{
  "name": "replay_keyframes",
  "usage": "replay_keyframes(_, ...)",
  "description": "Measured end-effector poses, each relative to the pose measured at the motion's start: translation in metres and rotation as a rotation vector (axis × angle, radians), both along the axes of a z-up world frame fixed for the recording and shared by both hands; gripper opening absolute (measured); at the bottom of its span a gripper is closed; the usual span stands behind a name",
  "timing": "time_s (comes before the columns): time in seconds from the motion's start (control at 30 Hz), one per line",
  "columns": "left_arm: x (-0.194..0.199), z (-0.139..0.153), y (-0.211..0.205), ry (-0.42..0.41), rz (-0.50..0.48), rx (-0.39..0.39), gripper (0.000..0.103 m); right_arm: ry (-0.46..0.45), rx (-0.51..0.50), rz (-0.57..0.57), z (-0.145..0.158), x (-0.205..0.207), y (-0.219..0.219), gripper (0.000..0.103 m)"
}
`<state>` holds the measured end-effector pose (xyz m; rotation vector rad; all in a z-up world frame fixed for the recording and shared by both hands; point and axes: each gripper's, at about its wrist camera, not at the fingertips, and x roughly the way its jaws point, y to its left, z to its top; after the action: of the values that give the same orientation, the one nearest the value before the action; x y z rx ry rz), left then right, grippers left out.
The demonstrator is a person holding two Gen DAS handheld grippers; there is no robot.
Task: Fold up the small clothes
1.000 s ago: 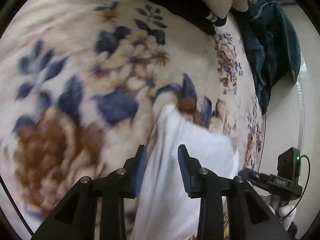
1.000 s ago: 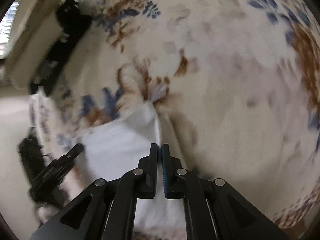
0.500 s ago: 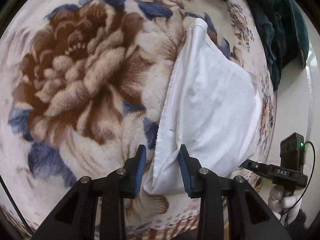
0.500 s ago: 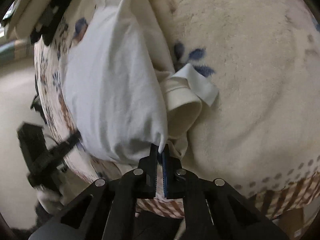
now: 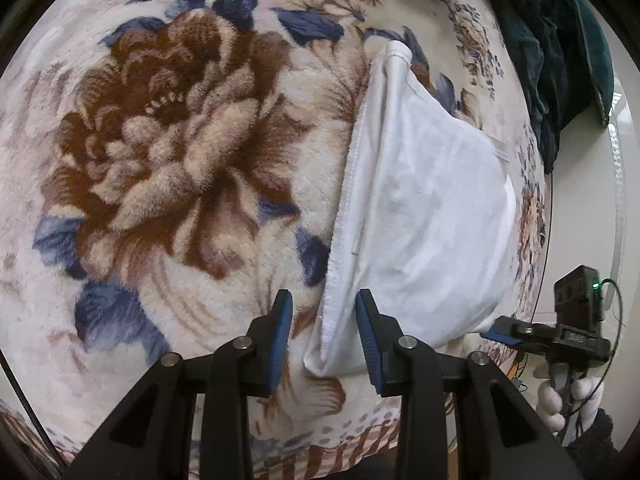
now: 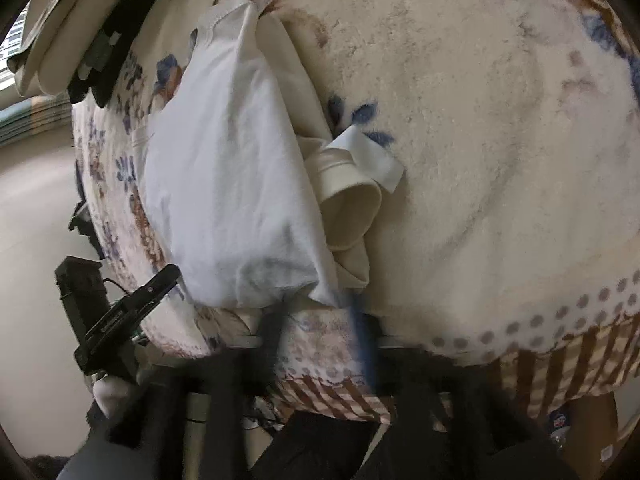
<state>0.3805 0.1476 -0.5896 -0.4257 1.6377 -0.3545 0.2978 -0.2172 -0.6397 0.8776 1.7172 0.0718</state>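
Fold laid, release step. Garment (image 5: 424, 216) flat on blanket (image 5: 168, 152), near corner between left gripper (image 5: 324, 340) pads, gap visible, no clamp. Right gripper (image 6: 320, 320) jaws opening, blurred, hem just ahead, nothing pinched. Next, likely: back out both, regrip edge for second fold; loose collar beside right tool needs tucking.

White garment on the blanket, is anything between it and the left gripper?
Nothing visible. The white garment lies on the floral blanket, and its near hemmed corner already sits between the left gripper fingers, which do not press it.
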Motion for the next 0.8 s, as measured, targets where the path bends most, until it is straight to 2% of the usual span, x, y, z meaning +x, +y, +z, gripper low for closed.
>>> replay_keyframes(0.03, 0.002, -0.001, 0.0, 0.004, 0.001, 0.007, 0.031, 0.017, -0.01, -0.005, -0.008, -0.001, 0.0, 0.059)
replay_keyframes(0.1, 0.008, -0.002, -0.002, 0.005, 0.012, 0.019, 0.044, 0.058, -0.076, -0.03, -0.018, -0.007, -0.008, 0.059)
replay_keyframes(0.13, 0.011, -0.002, -0.002, 0.001, 0.022, 0.002, 0.06, 0.039, -0.054, -0.068, -0.017, -0.009, -0.013, 0.059)
replay_keyframes(0.17, 0.014, -0.002, -0.003, -0.002, 0.038, -0.029, 0.071, 0.004, -0.019, -0.118, -0.013, -0.01, -0.017, 0.059)
replay_keyframes(0.23, 0.022, -0.007, -0.005, 0.0, 0.071, -0.099, 0.073, -0.061, 0.024, -0.19, -0.006, -0.01, -0.024, 0.062)
replay_keyframes(0.27, 0.025, -0.011, -0.008, 0.003, 0.079, -0.12, 0.073, -0.079, 0.03, -0.206, -0.005, -0.007, -0.025, 0.075)
replay_keyframes(0.3, 0.029, -0.018, -0.011, 0.012, 0.086, -0.13, 0.073, -0.097, 0.035, -0.215, -0.008, -0.002, -0.025, 0.082)
replay_keyframes(0.4, 0.037, -0.034, -0.021, 0.041, 0.091, -0.169, 0.073, -0.087, 0.072, -0.199, -0.03, 0.016, -0.016, 0.082)
replay_keyframes(0.5, 0.043, -0.041, -0.032, 0.036, 0.087, -0.183, 0.074, -0.064, 0.095, -0.158, -0.05, 0.027, -0.003, 0.082)
replay_keyframes(0.57, 0.044, -0.037, -0.039, 0.007, 0.076, -0.189, 0.073, -0.108, 0.109, -0.154, -0.051, 0.034, 0.008, 0.081)
replay_keyframes(0.63, 0.042, -0.029, -0.042, -0.048, 0.073, -0.186, 0.071, -0.141, 0.092, -0.117, -0.047, 0.039, 0.022, 0.062)
replay_keyframes(0.67, 0.041, -0.024, -0.043, -0.077, 0.07, -0.196, 0.06, -0.149, 0.086, -0.112, -0.046, 0.04, 0.027, 0.045)
replay_keyframes(0.7, 0.039, -0.02, -0.044, -0.096, 0.064, -0.193, 0.048, -0.154, 0.086, -0.115, -0.045, 0.041, 0.031, 0.033)
replay_keyframes(0.73, 0.039, -0.017, -0.045, -0.105, 0.058, -0.186, 0.027, -0.166, 0.091, -0.126, -0.043, 0.042, 0.033, 0.029)
replay_keyframes(0.77, 0.039, -0.014, -0.045, -0.114, 0.059, -0.196, 0.018, -0.175, 0.084, -0.13, -0.039, 0.043, 0.033, 0.026)
replay_keyframes(0.8, 0.039, -0.009, -0.042, -0.127, 0.066, -0.206, 0.017, -0.182, 0.078, -0.132, -0.035, 0.043, 0.033, 0.025)
